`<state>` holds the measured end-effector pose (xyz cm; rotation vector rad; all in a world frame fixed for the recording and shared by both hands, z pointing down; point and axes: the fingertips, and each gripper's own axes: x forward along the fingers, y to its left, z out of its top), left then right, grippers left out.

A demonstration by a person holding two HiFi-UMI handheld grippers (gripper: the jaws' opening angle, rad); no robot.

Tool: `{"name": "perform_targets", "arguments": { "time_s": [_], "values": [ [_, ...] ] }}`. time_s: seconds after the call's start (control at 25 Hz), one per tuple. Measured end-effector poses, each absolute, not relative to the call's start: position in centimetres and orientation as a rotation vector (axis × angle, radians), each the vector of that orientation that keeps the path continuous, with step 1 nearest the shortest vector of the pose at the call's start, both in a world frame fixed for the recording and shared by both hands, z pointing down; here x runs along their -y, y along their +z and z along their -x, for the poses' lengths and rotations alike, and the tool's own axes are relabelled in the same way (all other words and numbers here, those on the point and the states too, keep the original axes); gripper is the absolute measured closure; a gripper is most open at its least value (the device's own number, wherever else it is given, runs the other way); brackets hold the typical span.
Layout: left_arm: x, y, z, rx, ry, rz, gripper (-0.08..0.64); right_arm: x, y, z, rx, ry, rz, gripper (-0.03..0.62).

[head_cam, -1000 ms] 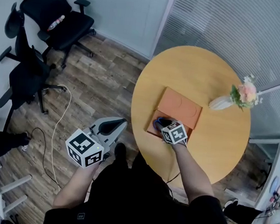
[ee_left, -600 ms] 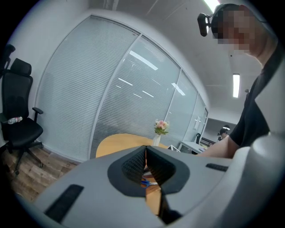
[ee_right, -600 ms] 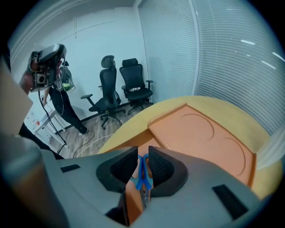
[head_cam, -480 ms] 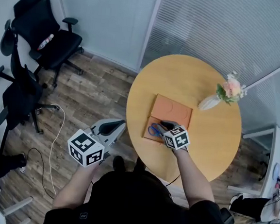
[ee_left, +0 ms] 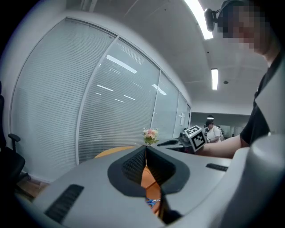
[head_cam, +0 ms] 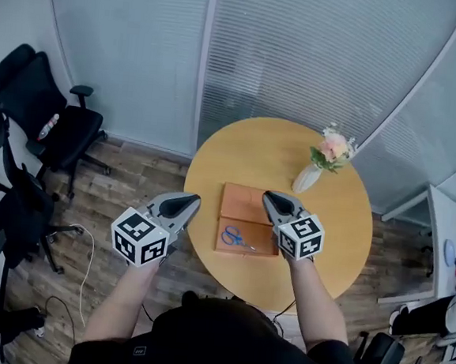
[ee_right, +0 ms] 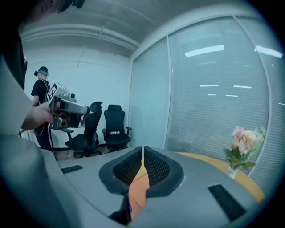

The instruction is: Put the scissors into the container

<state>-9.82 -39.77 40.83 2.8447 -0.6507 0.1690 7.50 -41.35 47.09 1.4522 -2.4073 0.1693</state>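
You look finished: the scissors (head_cam: 237, 237) lie in the tray (head_cam: 242, 206), your left gripper (head_cam: 188, 201) and right gripper (head_cam: 271, 198) closed and empty; nothing needs grasping

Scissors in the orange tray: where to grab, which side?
Grip the scissors where the blades meet the blue handle loops, coming straight down from above. They lie flat in the near part of the orange tray, blades pointing right, so its rim likely blocks a sideways approach. The right gripper, now shut, would have to open first.
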Motion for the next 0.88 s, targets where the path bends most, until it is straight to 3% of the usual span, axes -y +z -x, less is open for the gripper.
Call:
{"name": "perform_targets", "arguments": {
  "time_s": [0.48,0.88],
  "values": [
    [42.9,33.8,3.2,0.838,0.149,-2.993,0.546,37.8,31.7,-12.8,2.681,-0.117,-1.706,0.557],
    [42.4,33.1,0.5,0.908,0.144,-2.989,0.546,36.1,31.1,-15.7,2.640,-0.217,-1.786,0.557]
  ]
}}
